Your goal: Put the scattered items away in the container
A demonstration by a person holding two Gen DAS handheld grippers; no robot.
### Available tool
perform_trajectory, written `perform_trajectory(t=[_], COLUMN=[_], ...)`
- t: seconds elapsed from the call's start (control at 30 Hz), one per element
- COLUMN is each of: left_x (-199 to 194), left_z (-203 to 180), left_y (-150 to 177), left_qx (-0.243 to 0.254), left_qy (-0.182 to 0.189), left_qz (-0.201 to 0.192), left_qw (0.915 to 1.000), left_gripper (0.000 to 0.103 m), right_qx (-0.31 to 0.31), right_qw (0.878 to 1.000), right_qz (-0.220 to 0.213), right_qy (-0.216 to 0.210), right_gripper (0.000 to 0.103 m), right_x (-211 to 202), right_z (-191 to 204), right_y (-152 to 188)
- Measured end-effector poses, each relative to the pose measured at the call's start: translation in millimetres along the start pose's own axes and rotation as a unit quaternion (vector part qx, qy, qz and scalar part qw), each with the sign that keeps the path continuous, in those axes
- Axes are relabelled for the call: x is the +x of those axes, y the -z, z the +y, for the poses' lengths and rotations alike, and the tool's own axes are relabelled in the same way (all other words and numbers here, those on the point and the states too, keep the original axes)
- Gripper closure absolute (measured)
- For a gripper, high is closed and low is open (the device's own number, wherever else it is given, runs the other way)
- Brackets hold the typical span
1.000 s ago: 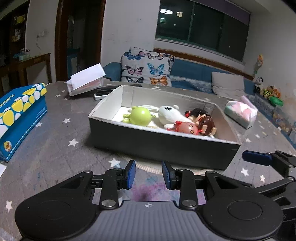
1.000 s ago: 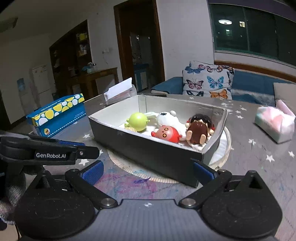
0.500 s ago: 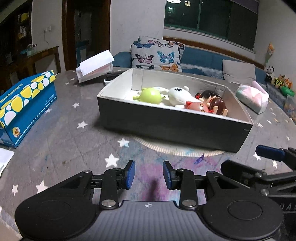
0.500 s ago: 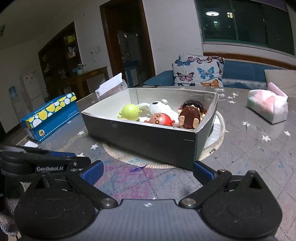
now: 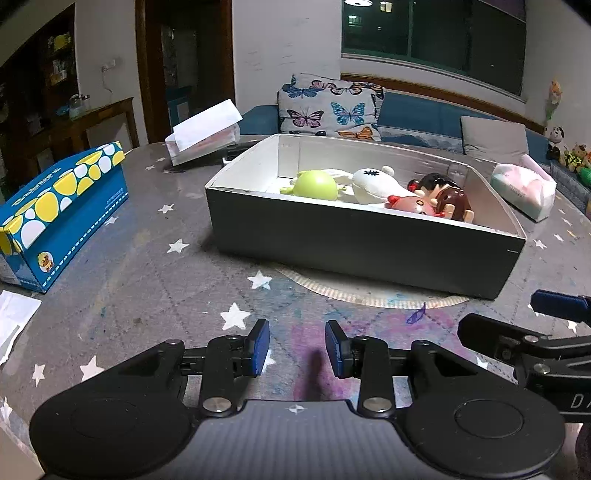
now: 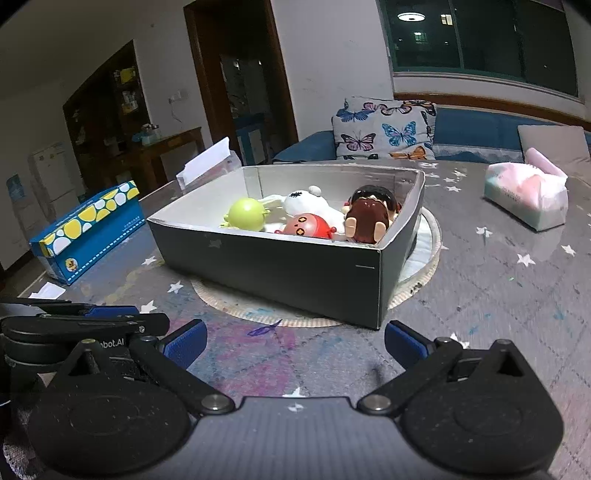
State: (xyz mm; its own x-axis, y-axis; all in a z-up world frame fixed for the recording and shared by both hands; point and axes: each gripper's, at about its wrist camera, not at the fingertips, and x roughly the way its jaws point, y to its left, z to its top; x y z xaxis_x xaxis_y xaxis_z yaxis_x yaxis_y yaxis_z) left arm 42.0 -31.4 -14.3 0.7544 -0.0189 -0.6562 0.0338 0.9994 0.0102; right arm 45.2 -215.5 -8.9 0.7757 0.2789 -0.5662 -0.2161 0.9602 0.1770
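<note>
All four toys [image 5: 373,186] already lie inside the box [image 5: 354,242] on the tabletop [image 5: 155,273], so little seems left, with the left gripper [image 5: 297,347] parted narrowly and the right gripper [image 6: 293,341] spread wide, both empty.

The left tool [image 5: 297,347], jaws apart and empty, hangs over the starred tablecloth [image 5: 155,280] before the toy-filled box [image 5: 354,243].

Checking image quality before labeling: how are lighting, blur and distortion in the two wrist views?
Left wrist view: dim indoor light, ceiling lamp reflected in the dark window, fisheye bending at the edges, toys in the box sharp. Right wrist view: same bending and dark corners, slight smear on the table at the right edge.
</note>
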Motion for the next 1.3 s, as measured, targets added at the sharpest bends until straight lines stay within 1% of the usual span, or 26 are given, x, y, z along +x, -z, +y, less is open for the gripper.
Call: perform_trajectory(t=[0.07,0.33,0.67,0.83,1.3], left_x=[0.6,2.2,5.3,7.7,22.0], left_z=[0.3,1.9,7.4,7.9,5.3], left_y=[-0.4,-3.2,-11.5,-15.8,-27.8], left_qx=[0.001,-0.002,-0.007,-0.001,0.016], left_qy=[-0.006,-0.002,0.002,0.002,0.003], left_qz=[-0.003,-0.004,-0.009,-0.013,-0.009], left_qw=[1.0000,1.0000,0.9999,0.9999,0.9998], left_gripper=[0.067,0.067,0.067,0.067,0.067], right_qx=[0.000,-0.004,0.009,0.010,0.024], right_qw=[1.000,1.000,1.000,1.000,0.999], right_qz=[0.001,0.000,0.007,0.011,0.026], right_qy=[0.007,0.019,0.023,0.026,0.034], right_gripper=[0.000,0.000,0.000,0.000,0.000], right_x=[1.6,4.5,12.1,18.0,33.8], right_z=[0.7,4.8,4.4,7.0,4.2], right_y=[0.6,-0.6,-5.7,-9.2,-15.1])
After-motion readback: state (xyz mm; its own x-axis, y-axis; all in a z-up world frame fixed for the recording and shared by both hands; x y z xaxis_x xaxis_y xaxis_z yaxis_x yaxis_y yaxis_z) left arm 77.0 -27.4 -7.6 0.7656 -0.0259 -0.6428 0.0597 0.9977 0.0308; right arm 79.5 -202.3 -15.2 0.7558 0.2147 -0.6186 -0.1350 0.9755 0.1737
